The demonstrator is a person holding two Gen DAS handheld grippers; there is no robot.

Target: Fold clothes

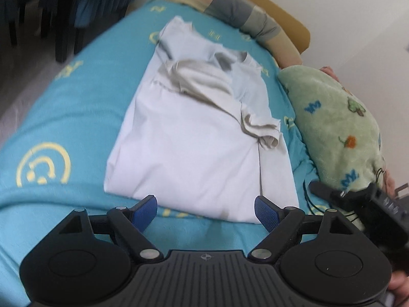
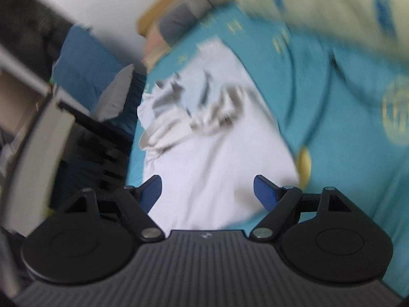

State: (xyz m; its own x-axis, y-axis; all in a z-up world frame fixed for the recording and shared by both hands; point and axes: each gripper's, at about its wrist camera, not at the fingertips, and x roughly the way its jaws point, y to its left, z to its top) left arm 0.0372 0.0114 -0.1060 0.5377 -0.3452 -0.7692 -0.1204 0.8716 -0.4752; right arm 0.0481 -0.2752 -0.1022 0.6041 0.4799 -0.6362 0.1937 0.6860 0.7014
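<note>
My left gripper [image 1: 205, 211] hangs wide open, holding nothing, over the near edge of the partly folded white shirt [image 1: 194, 138] on the turquoise bed [image 1: 76, 117].

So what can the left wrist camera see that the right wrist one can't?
Only the left wrist view shows the right gripper from outside and a yellow ring print on the sheet. Only the right wrist view shows a pale board beside the bed. Both show the white shirt lying on the turquoise sheet, and open jaws holding nothing.
</note>
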